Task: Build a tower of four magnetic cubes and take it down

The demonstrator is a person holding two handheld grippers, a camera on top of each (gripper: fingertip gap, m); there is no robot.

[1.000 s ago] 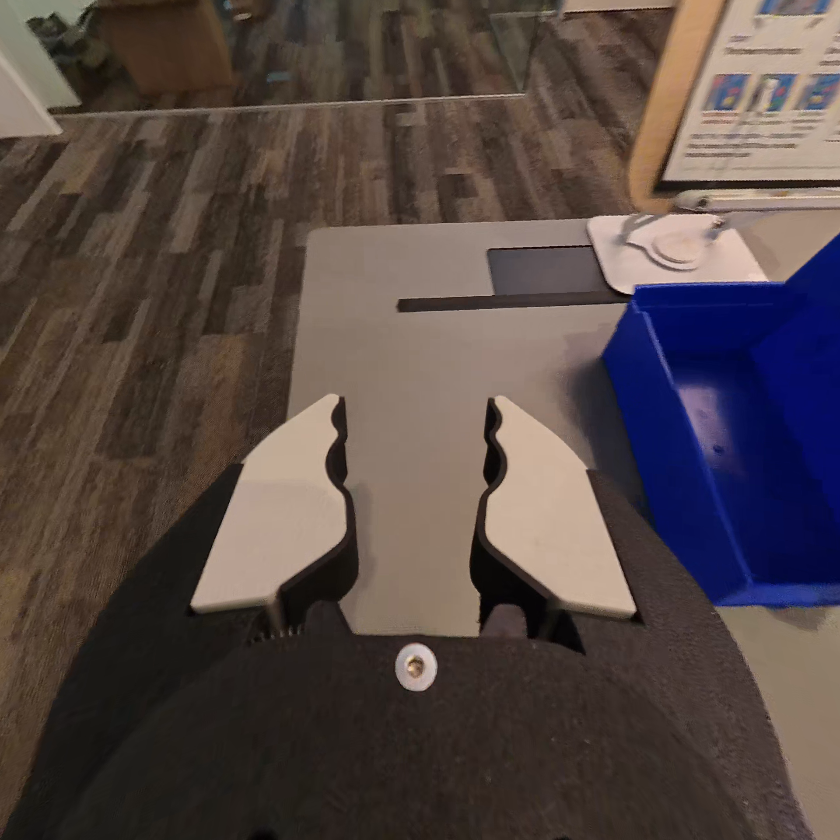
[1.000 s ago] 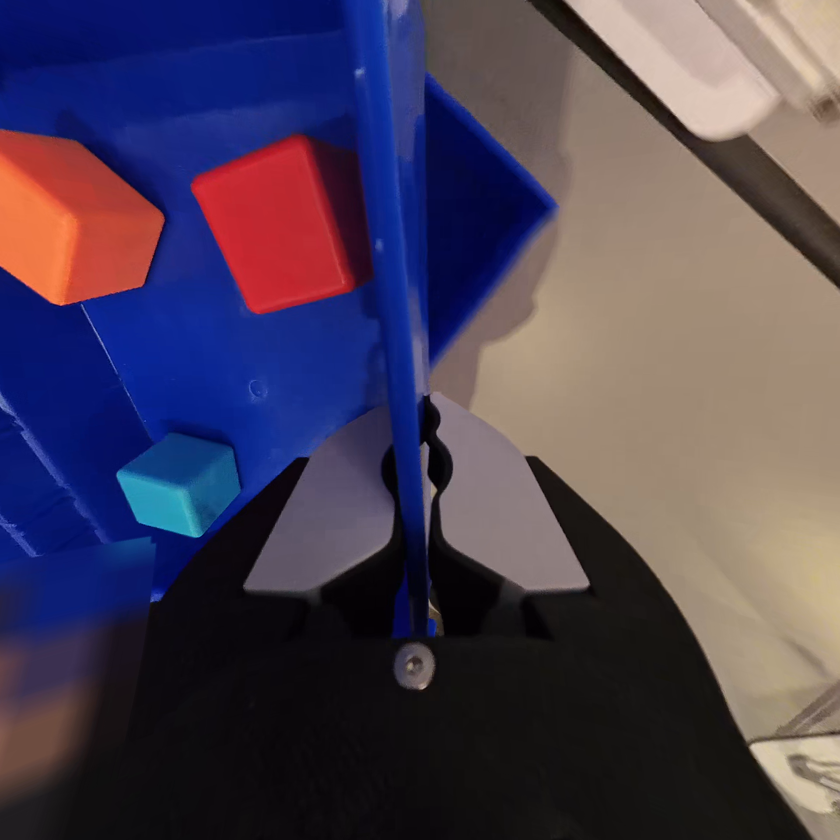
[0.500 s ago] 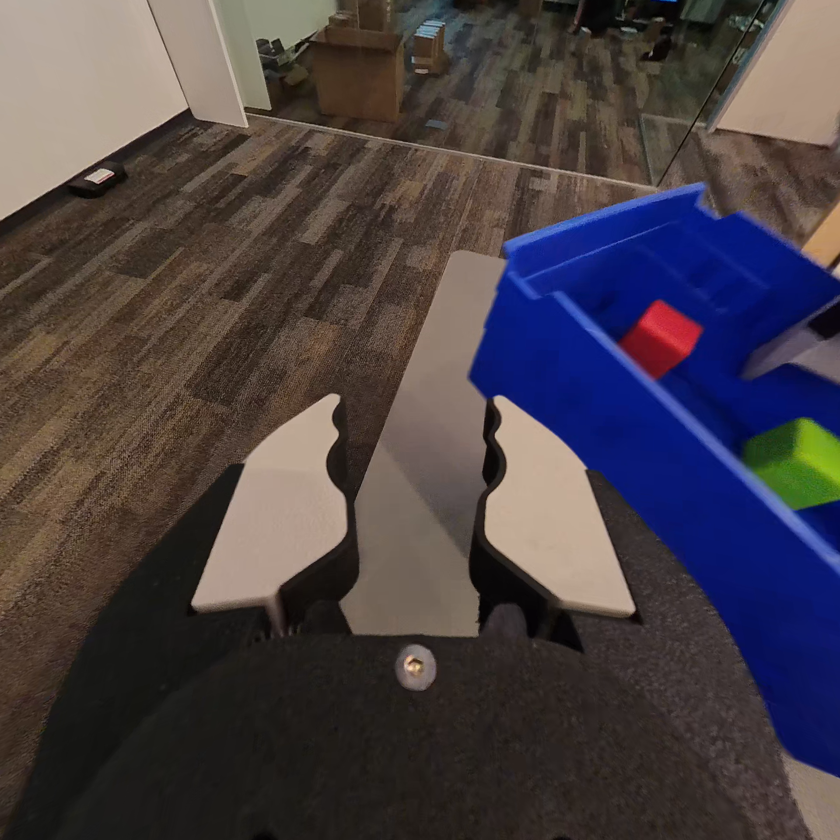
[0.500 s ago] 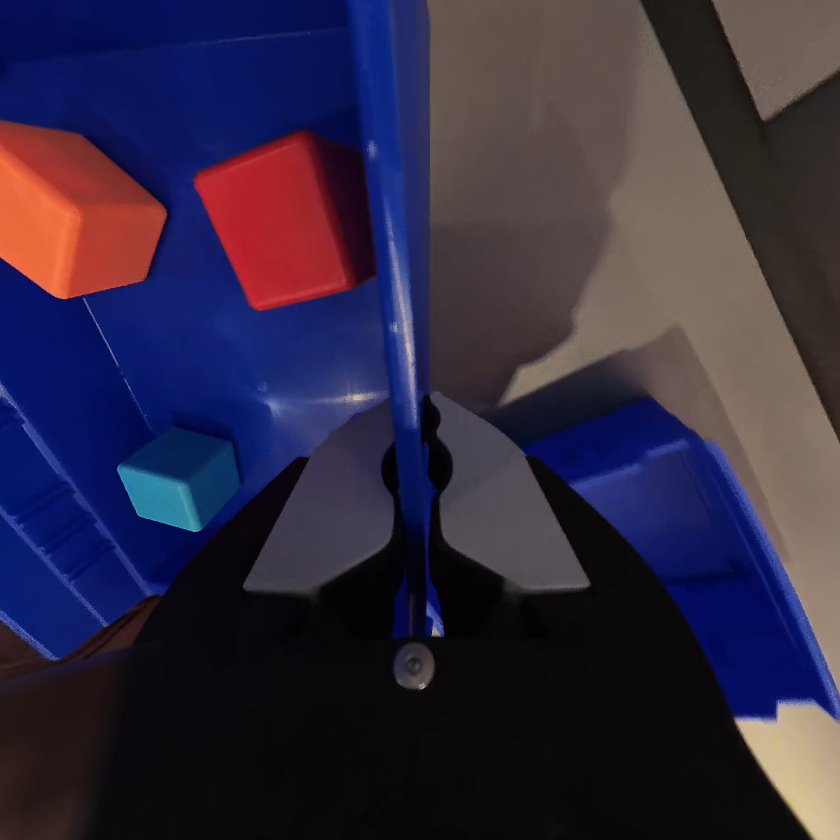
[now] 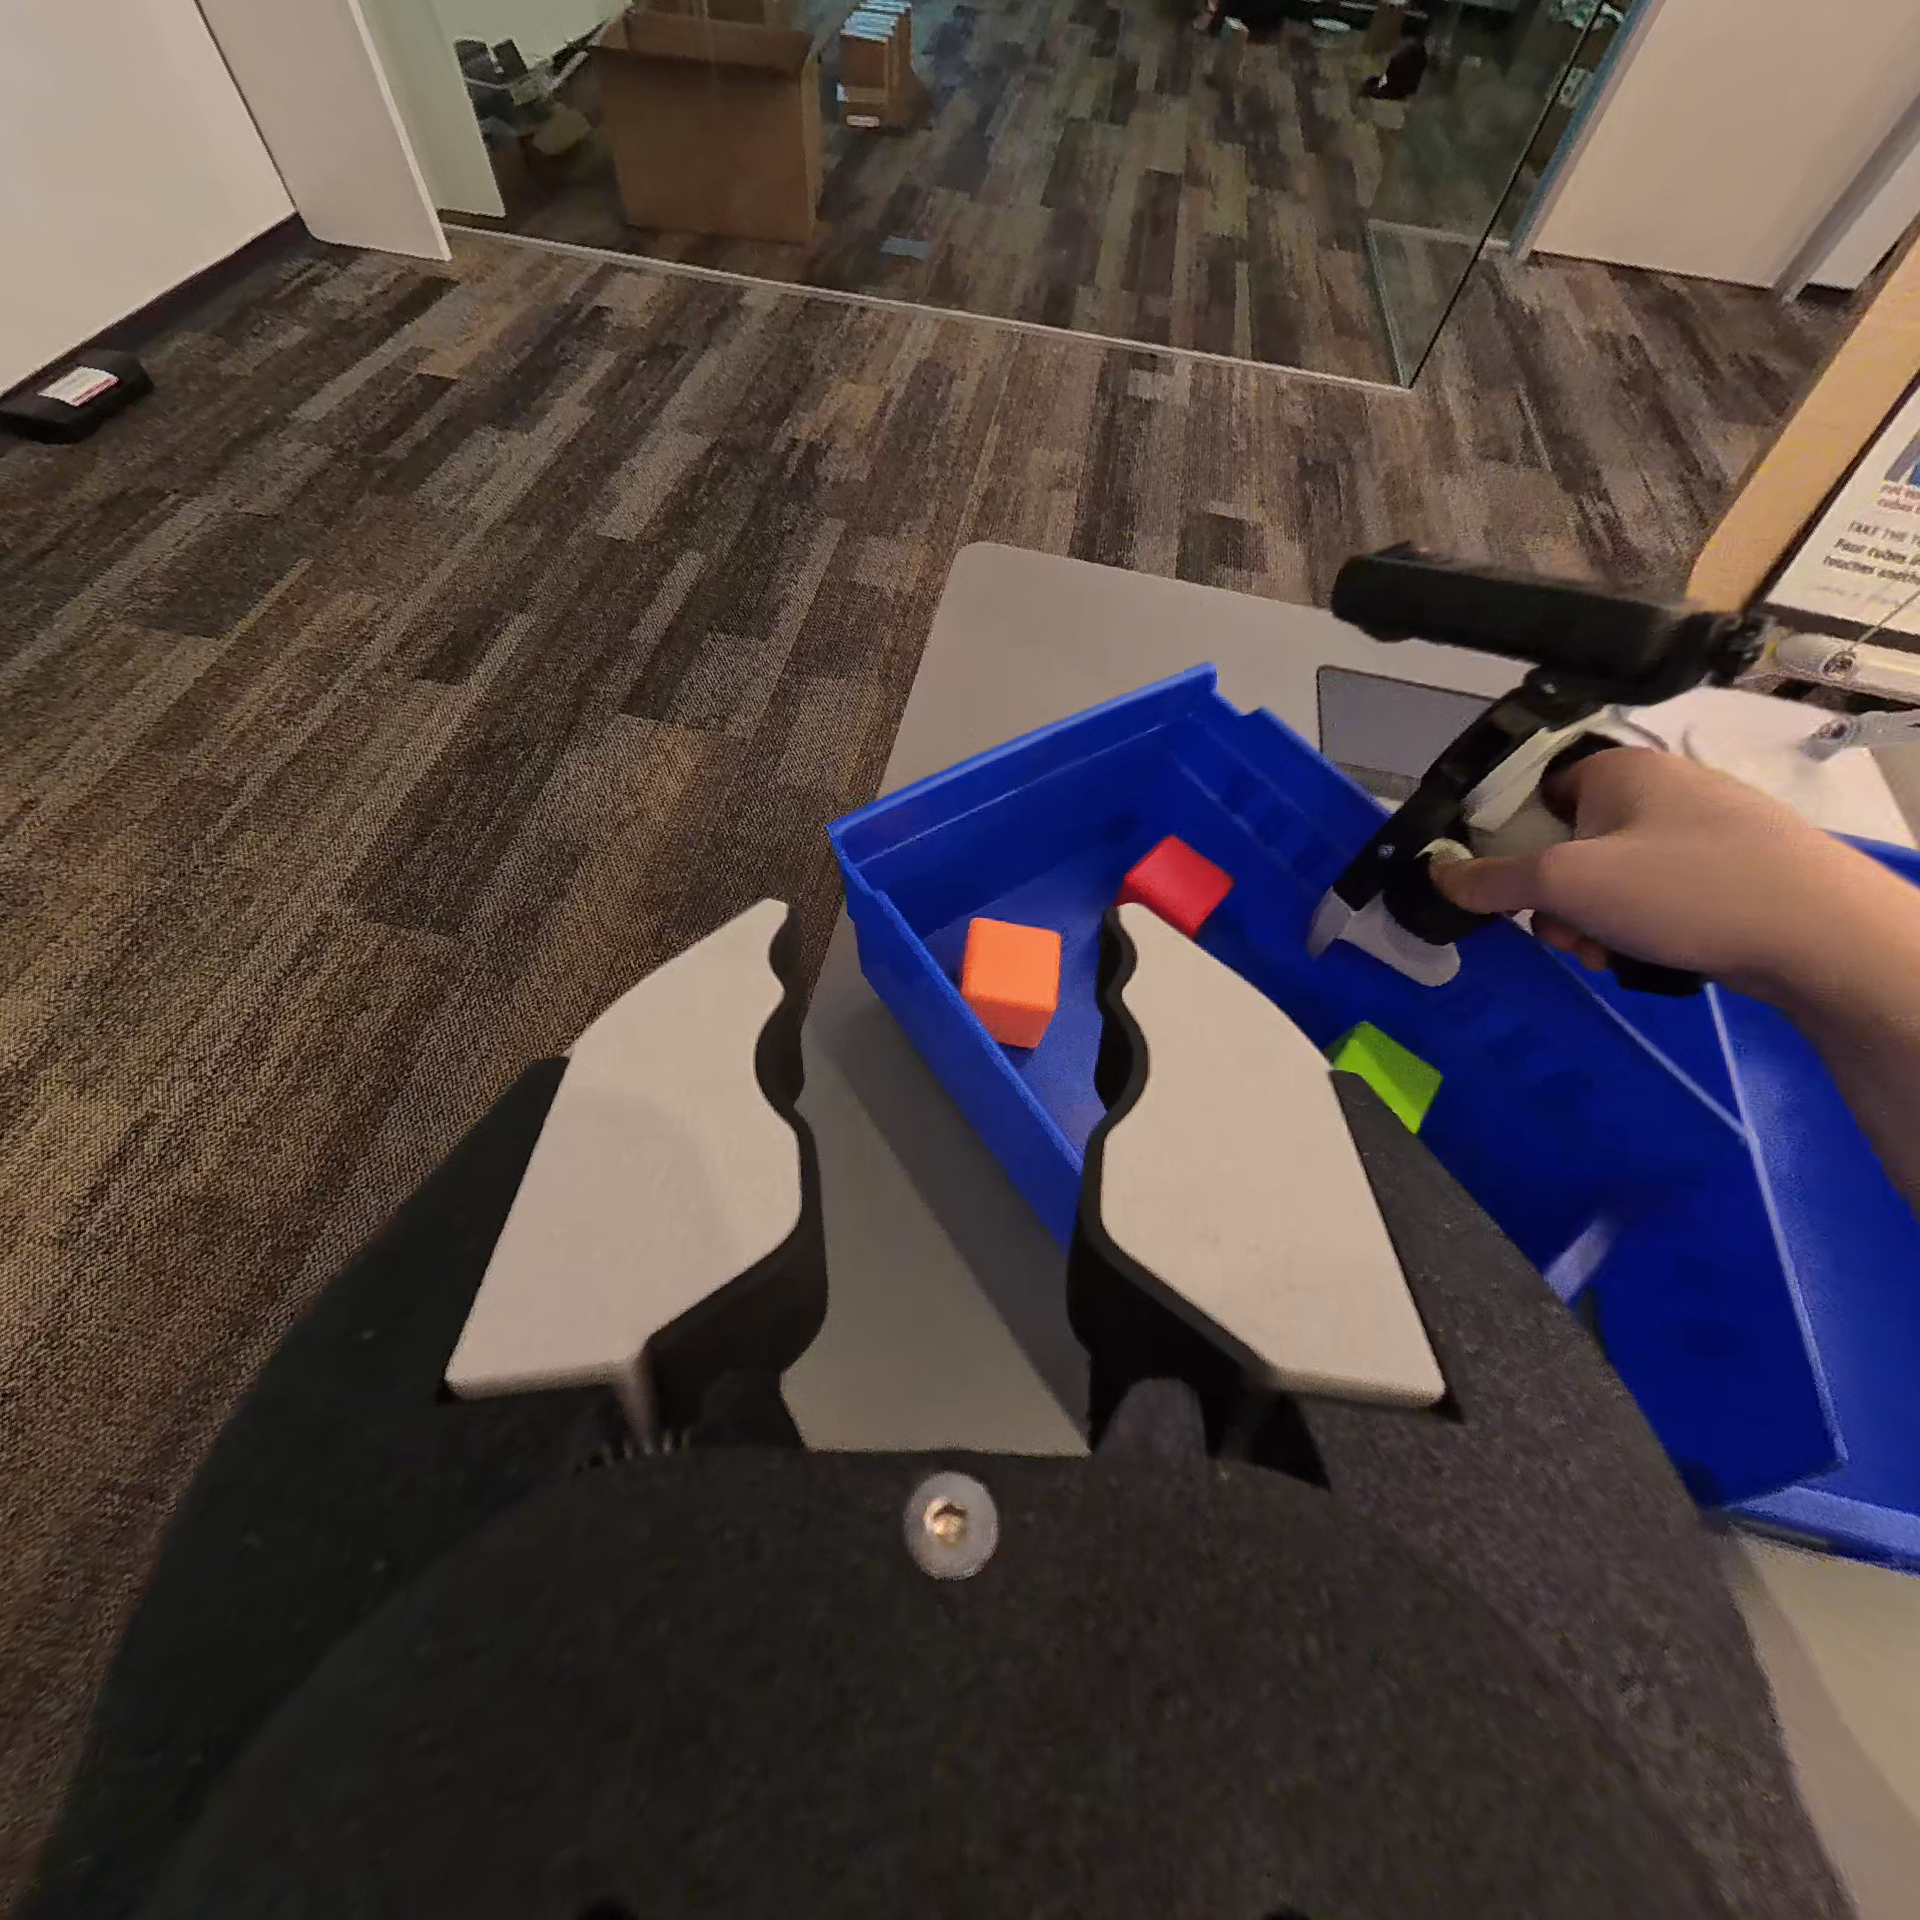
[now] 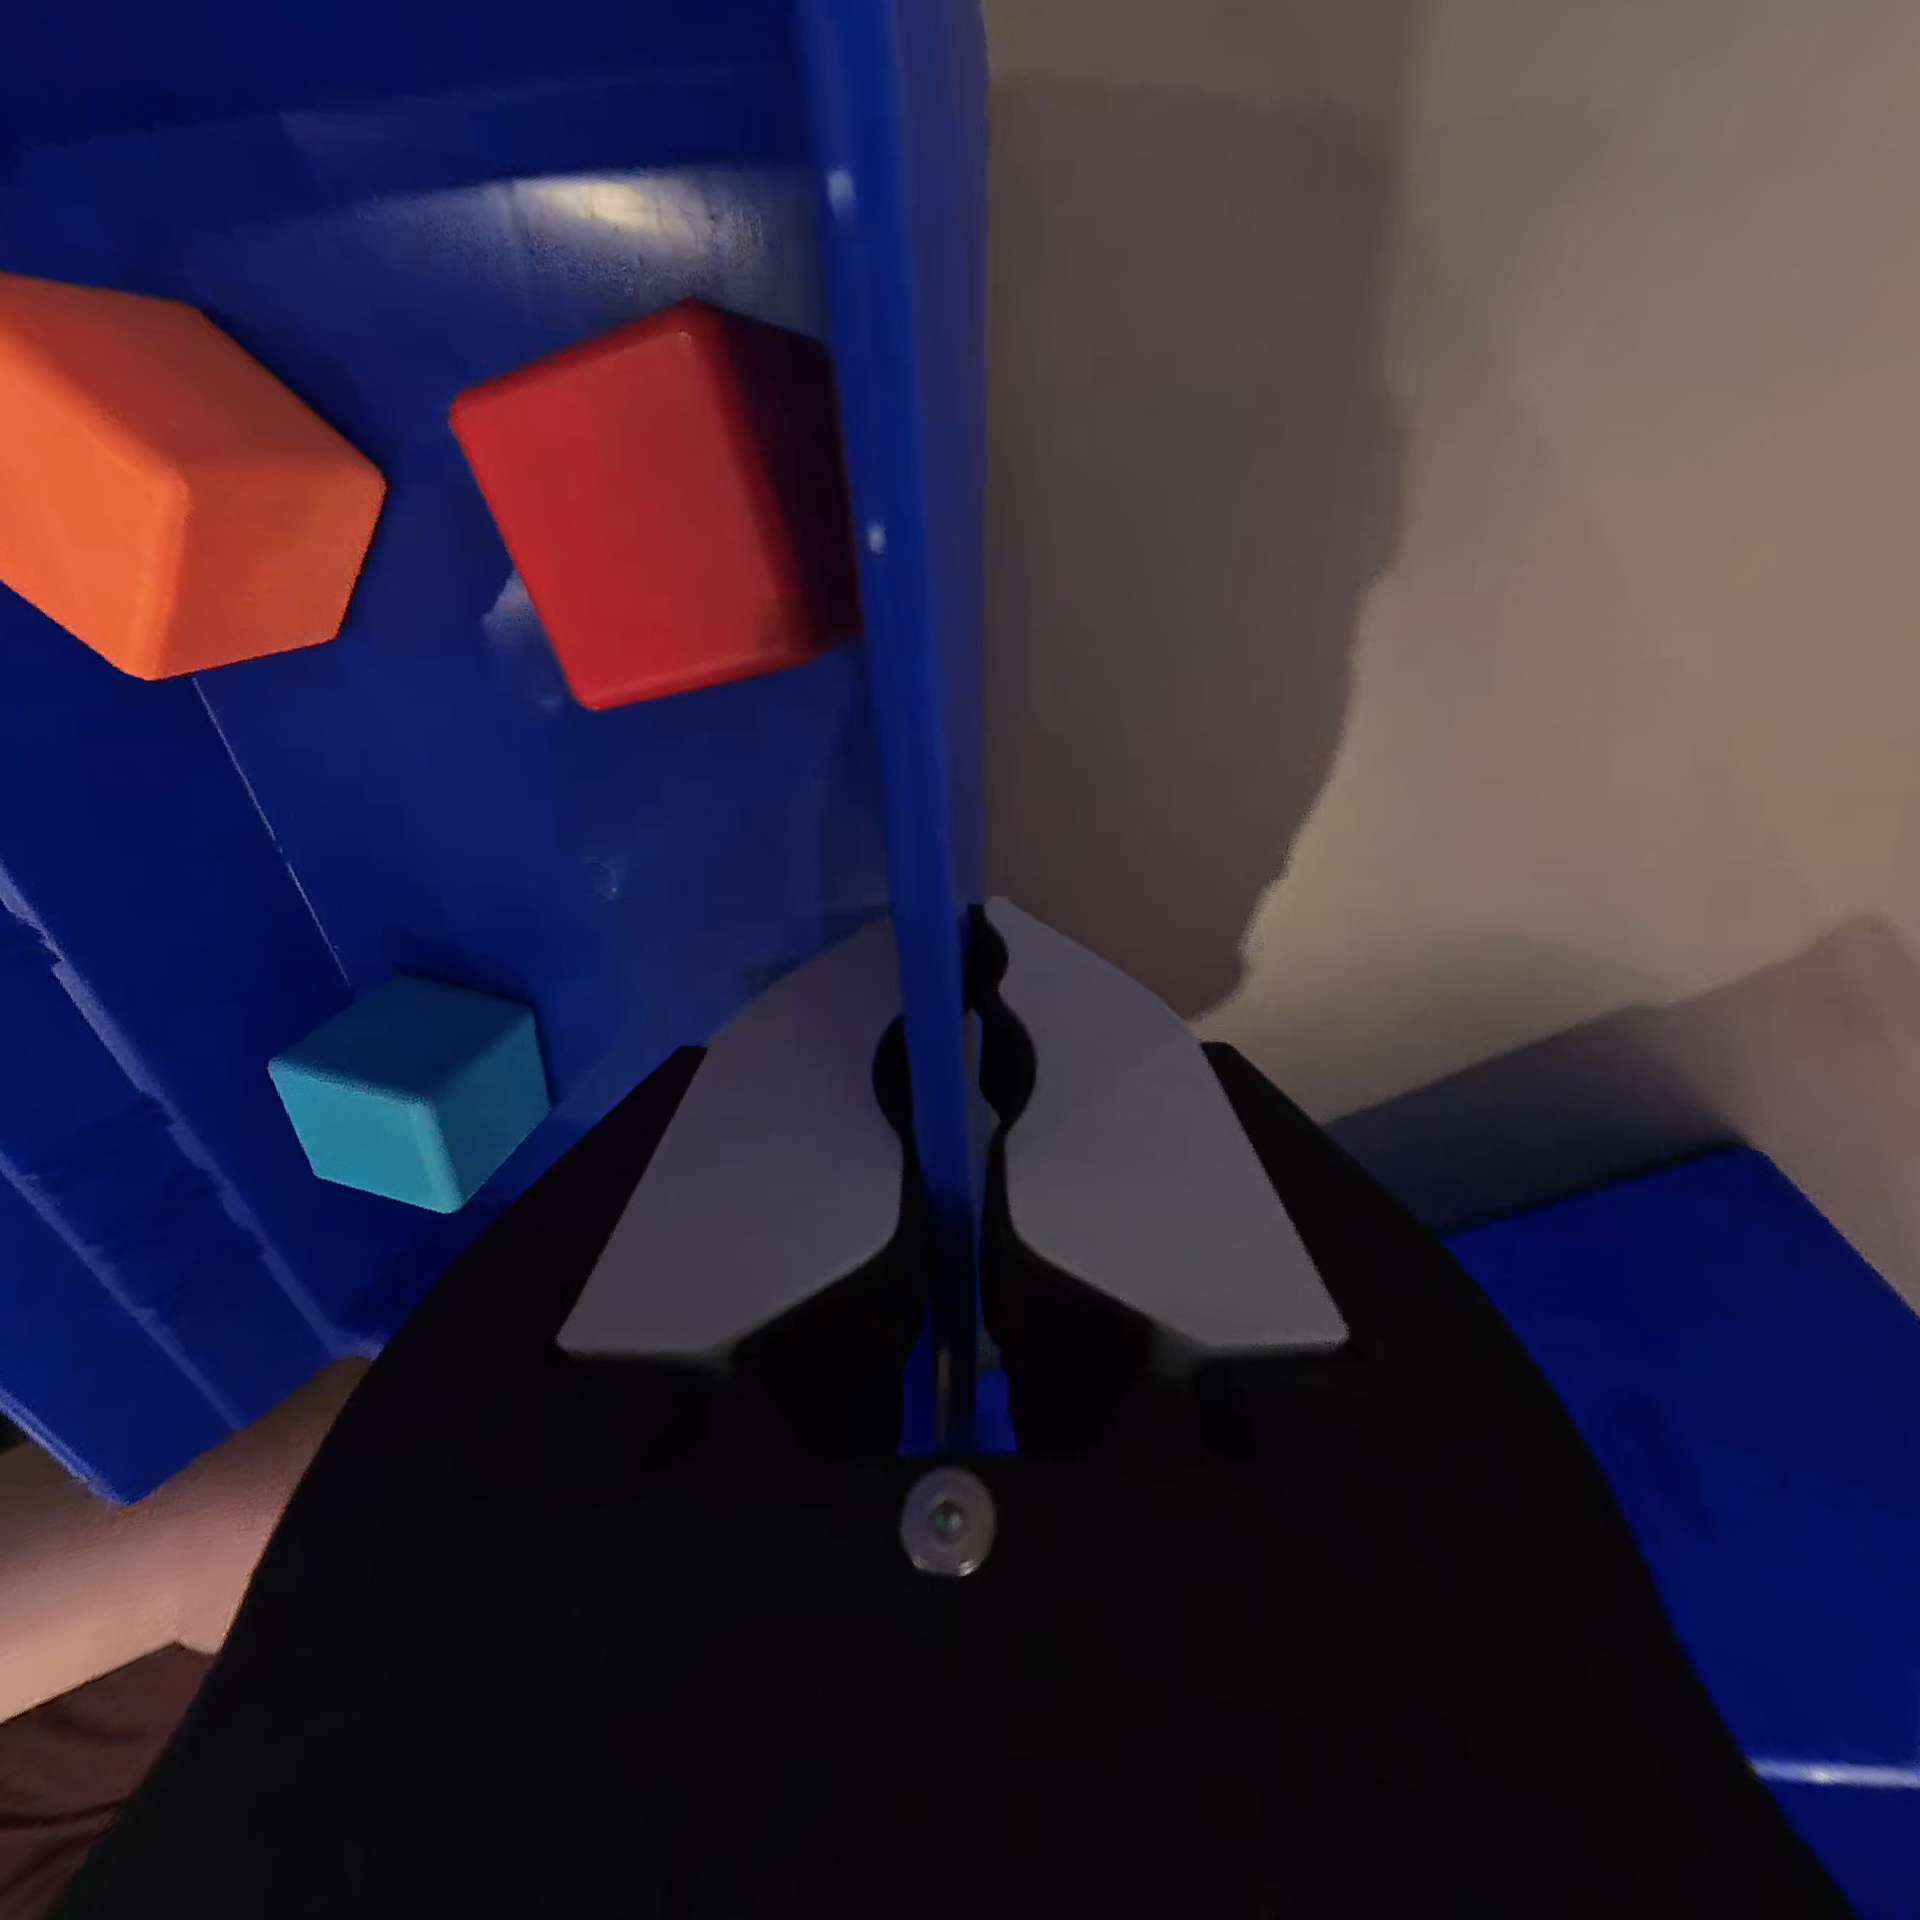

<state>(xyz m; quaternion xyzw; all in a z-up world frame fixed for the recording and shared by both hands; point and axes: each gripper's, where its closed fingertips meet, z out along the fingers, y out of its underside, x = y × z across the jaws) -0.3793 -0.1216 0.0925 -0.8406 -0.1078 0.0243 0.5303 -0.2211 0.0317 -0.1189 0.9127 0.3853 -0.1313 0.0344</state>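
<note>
Still in the set-up step, judging by the scene: no tower begun, every cube loose inside the blue bin (image 5: 940,1049). Right gripper (image 6: 951,914) clamped tight on the bin's thin side wall (image 6: 883,582), jaws closed down to the thickness of the plastic, a hand (image 5: 1704,894) visible behind it in the left wrist view. Left gripper (image 5: 940,935) spread wide and holding nothing, hovering over the grey table (image 5: 1039,634) near its left edge, just beside the bin's near corner. Inside the bin: orange cube (image 5: 1010,979) toward the left wall, red cube (image 5: 1176,885) beyond it nearer the gripped wall, green cube (image 5: 1387,1070) closer in and partly hidden behind the left gripper's finger, and a teal cube (image 6: 410,1091) seen only in the right wrist view. Hard to tell whether the bin sits flat on the table or is slightly lifted. Long axis of the bin running diagonally, from the table's far left edge back toward the near right, open top facing up; a second blue bin (image 6: 1662,1351) just beside it on the right. Cubes lying askew, none aligned with the others or with the bin walls. Next move probably calls for settling and releasing the bin, then reaching in squarely over one cube, faces parallel to the fingers, with clearance from the walls and neighbouring cubes, given the likely magnetic pull between them.
</note>
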